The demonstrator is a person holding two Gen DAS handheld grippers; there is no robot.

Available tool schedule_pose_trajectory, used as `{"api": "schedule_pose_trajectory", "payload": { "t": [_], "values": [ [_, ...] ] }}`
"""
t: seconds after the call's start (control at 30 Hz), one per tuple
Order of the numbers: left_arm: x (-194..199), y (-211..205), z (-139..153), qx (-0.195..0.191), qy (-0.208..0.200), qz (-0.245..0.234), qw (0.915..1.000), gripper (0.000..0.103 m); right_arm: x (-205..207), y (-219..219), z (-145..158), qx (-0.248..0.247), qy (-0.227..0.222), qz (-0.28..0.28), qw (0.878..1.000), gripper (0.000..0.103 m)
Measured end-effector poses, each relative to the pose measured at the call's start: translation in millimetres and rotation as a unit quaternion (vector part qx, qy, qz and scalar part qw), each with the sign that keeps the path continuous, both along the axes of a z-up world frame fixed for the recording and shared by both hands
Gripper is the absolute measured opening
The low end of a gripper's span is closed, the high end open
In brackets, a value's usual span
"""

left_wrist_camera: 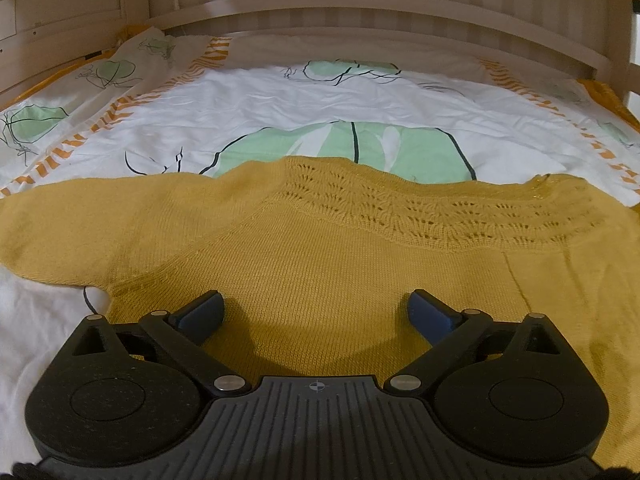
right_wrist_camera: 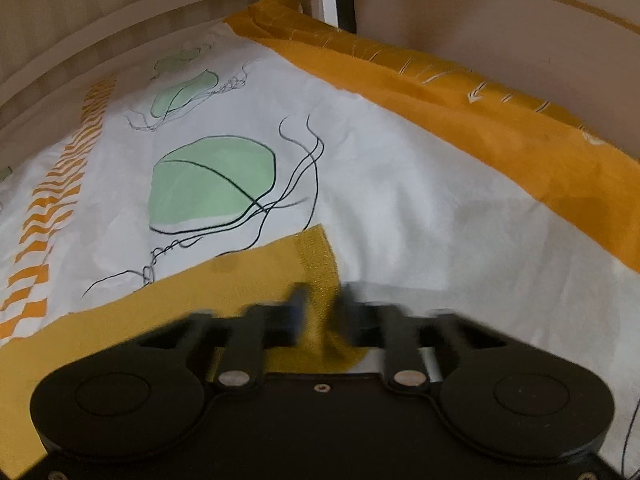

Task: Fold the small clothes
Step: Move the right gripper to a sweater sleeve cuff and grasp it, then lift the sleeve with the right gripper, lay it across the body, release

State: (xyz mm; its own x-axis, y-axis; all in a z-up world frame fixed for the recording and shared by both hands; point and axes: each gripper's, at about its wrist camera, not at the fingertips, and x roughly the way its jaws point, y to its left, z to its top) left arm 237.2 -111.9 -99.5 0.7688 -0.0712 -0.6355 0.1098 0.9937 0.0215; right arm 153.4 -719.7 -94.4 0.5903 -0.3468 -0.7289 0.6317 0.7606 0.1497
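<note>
1. Left wrist view: left gripper (left_wrist_camera: 316,312), jaws spread wide, over the mustard knit sweater (left_wrist_camera: 320,248) lying flat on the patterned bedsheet (left_wrist_camera: 280,104).
2. Right wrist view: right gripper (right_wrist_camera: 322,312), blurred, pinches the sweater's ribbed cuff (right_wrist_camera: 318,264).

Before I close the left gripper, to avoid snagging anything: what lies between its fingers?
Only the mustard sweater lies flat between the open left gripper fingers, in the left wrist view.

left hand-held gripper (left_wrist_camera: 316,306): black, blue pads (left_wrist_camera: 204,310) | right hand-held gripper (right_wrist_camera: 320,300): black, silver pivots
</note>
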Motion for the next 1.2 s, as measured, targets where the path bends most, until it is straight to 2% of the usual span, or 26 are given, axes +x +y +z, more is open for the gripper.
{"api": "schedule_pose_trajectory", "payload": {
  "t": [0.07, 0.17, 0.27, 0.4, 0.6, 0.73, 0.8, 0.87, 0.9, 1.07, 1.2],
  "values": [
    [0.2, 0.3, -0.2, -0.001, 0.0, 0.0, 1.0, 0.101, -5.4, 1.8, 4.9, 0.013, -0.008, 0.002, 1.0, 0.012],
    [0.4, 0.7, -0.4, 0.0, 0.0, 0.0, 1.0, 0.101, -17.7, 6.3, 20.3, 0.001, -0.009, 0.009, 1.0, 0.012],
    [0.2, 0.4, -0.3, 0.0, 0.0, 0.0, 1.0, 0.101, -39.8, 0.3, 38.3, -0.01, -0.019, -0.015, 1.0, 0.011],
    [2.1, 1.0, -0.7, 0.002, 0.001, 0.001, 1.0, 0.101, -60.9, -10.0, 52.9, 0.011, -0.034, -0.051, 0.998, 0.011],
    [4.4, 2.2, 2.4, 0.0, 0.01, -0.003, 0.9999, 0.101, -64.9, 6.7, 71.9, 0.034, -0.063, -0.046, 0.996, 0.011],
    [9.0, 8.0, 6.3, -0.01, 0.03, -0.016, 0.9994, 0.1, -67.3, 25.5, 97.1, 0.051, -0.095, -0.037, 0.994, 0.012],
    [10.1, 11.7, 10.2, -0.016, 0.043, -0.023, 0.9987, 0.099, -67.2, 38.6, 115.2, 0.062, -0.117, -0.028, 0.991, 0.012],
    [8.7, 15.3, 16.4, -0.015, 0.053, -0.026, 0.9982, 0.089, -64.8, 54.6, 134.5, 0.066, -0.134, -0.012, 0.989, 0.012],
    [6.8, 17.6, 20.4, -0.015, 0.057, -0.027, 0.9979, 0.087, -63.5, 61.9, 142.7, 0.068, -0.141, -0.004, 0.988, 0.012],
    [-7.9, 42.6, 44.7, -0.038, 0.075, -0.036, 0.9958, 0.086, -49.9, 115.3, 185.0, 0.083, -0.18, 0.056, 0.979, 0.012],
    [-18.6, 65.3, 62.1, -0.041, 0.077, -0.045, 0.9952, 0.086, -27.3, 168.0, 205.4, 0.109, -0.194, 0.115, 0.968, 0.012]
  ]
}}
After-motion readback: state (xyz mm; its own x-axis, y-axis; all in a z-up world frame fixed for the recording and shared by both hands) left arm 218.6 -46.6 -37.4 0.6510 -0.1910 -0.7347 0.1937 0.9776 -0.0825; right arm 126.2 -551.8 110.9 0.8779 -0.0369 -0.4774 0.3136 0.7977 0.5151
